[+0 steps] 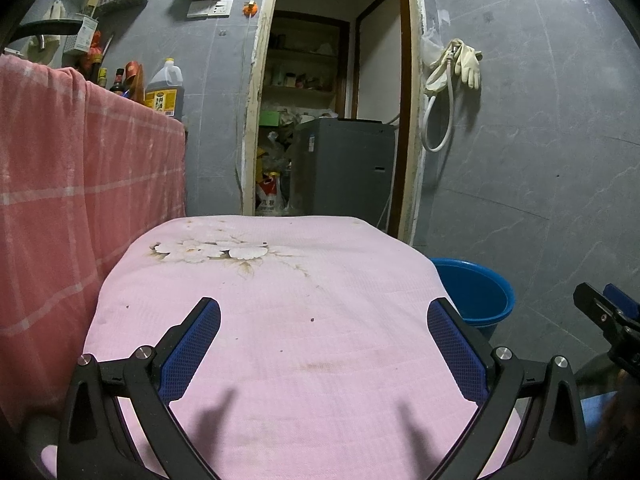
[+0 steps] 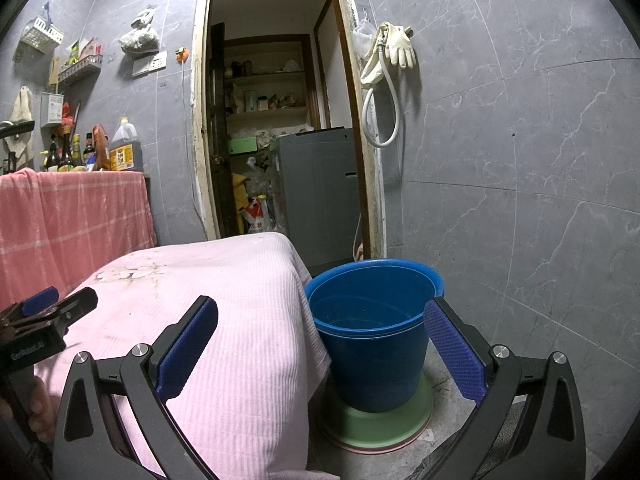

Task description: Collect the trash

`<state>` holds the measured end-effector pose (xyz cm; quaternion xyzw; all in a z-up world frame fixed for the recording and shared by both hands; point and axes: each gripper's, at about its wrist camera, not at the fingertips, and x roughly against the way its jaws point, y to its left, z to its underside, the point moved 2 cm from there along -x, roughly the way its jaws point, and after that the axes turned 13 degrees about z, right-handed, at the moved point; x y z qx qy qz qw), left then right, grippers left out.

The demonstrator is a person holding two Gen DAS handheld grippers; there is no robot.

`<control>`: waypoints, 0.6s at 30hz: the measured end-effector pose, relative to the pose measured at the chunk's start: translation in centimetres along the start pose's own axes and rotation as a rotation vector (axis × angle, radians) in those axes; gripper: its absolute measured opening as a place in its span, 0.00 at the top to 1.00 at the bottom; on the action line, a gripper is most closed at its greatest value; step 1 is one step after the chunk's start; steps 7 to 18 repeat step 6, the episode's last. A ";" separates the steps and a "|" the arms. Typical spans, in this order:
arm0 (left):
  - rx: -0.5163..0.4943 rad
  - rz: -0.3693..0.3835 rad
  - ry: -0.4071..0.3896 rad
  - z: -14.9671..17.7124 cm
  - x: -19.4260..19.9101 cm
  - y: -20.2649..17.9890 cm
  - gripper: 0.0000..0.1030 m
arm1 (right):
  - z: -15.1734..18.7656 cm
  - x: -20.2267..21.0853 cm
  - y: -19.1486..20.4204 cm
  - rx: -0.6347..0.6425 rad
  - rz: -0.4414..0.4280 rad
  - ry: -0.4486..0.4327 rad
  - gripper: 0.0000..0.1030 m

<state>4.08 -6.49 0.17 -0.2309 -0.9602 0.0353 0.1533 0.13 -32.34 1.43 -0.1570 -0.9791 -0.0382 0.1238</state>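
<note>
Both tongs, left [image 1: 324,344] and right [image 2: 320,346], spread empty; tabletop [image 1: 280,320] bare of trash; bucket [image 2: 372,320] at 3 o'clock, likely the bin.

Cloth-covered table [image 1: 280,320] sits in front, both grippers over its near end: left gripper [image 1: 324,344] above the tabletop, right gripper [image 2: 322,346] at the table's right edge. Bucket [image 2: 372,332] on floor just right of the table, standing in a basin [image 2: 380,424]. Doorway [image 2: 276,120] behind the table; appliance [image 2: 320,192] and shelves [image 2: 268,92] inside it. Gloves [image 2: 400,46] and hose [image 2: 380,120] hang on wall right of the doorway. Draped counter [image 1: 80,200] left of the table, bottles [image 2: 92,148] on top.
</note>
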 end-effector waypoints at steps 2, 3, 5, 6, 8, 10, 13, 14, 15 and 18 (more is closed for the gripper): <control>-0.001 -0.002 -0.001 0.0 0.0 -0.1 0.02 | 0.0 0.0 0.0 0.000 0.001 0.000 0.00; -0.001 -0.002 -0.001 0.0 0.0 -0.1 0.02 | 0.0 0.0 0.0 0.000 0.000 0.000 0.00; 0.000 -0.002 -0.001 0.1 0.0 -0.1 0.02 | 0.0 0.0 0.1 0.000 0.001 0.001 0.00; 0.000 -0.004 -0.001 0.1 0.0 -0.1 0.02 | 0.0 0.0 0.0 -0.001 0.000 0.001 0.00; 0.000 -0.004 -0.001 0.1 0.0 -0.1 0.02 | 0.0 0.0 0.0 -0.001 0.000 0.001 0.00; 0.000 -0.004 -0.001 0.1 0.0 -0.1 0.02 | 0.0 0.0 0.0 -0.001 0.000 0.001 0.00; 0.000 -0.004 -0.001 0.1 0.0 -0.1 0.02 | 0.0 0.0 0.0 -0.001 0.000 0.001 0.00; 0.000 -0.004 -0.001 0.1 0.0 -0.1 0.02 | 0.0 0.0 0.0 -0.001 0.000 0.001 0.00; 0.000 -0.004 -0.001 0.1 0.0 -0.1 0.02 | 0.0 0.0 0.0 -0.001 0.000 0.001 0.00; 0.000 -0.004 -0.001 0.1 0.0 -0.1 0.02 | 0.0 0.0 0.0 -0.001 0.000 0.001 0.00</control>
